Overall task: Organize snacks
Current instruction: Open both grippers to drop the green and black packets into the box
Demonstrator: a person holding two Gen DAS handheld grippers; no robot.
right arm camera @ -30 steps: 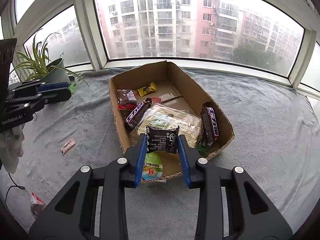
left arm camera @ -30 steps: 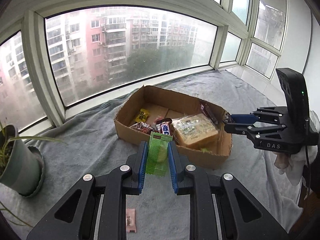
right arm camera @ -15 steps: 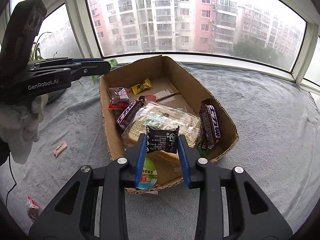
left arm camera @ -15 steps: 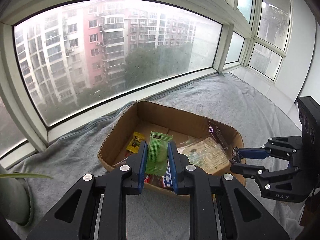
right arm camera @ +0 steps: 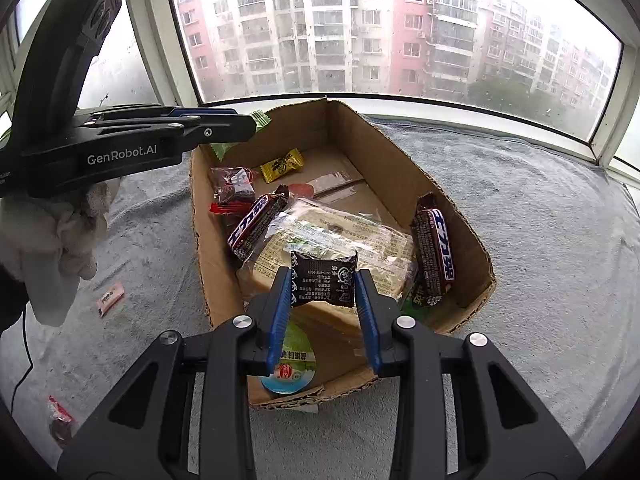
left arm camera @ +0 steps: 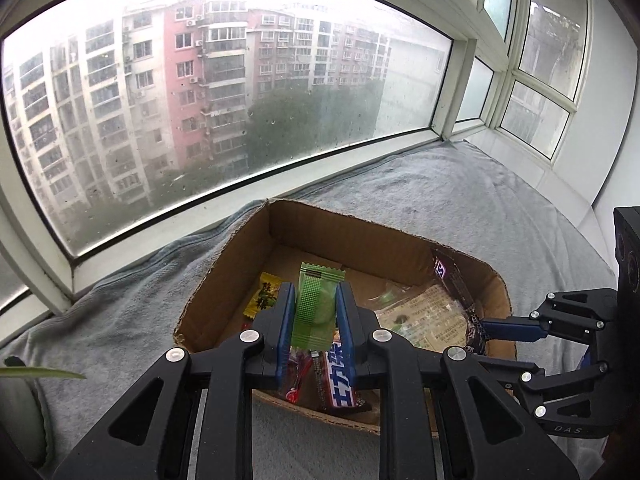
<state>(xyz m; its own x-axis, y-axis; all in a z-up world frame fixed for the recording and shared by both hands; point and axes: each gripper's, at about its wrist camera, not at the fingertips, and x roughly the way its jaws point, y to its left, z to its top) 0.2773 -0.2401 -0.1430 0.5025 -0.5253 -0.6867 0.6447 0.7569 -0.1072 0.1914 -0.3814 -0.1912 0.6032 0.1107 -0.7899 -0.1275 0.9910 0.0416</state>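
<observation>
Two hand-held grippers hovered over the cardboard box (right arm camera: 472, 256) of snacks on the grey blanket (right arm camera: 540, 216): the left hand-held gripper (left arm camera: 314, 312) clamped a green candy wrapper (left arm camera: 316, 308) above the box's left side, the right hand-held gripper (right arm camera: 322, 288) clamped a black snack packet (right arm camera: 323, 278) over its near end

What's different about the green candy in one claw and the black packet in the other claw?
The green candy is see-through green and long, standing upright; the black packet is dark with white writing, short and squarish. The green candy sits in the left claw, the black packet in the right claw. The left claw stands narrower than the right. Both are wrapped snacks held above the cardboard box.
</observation>
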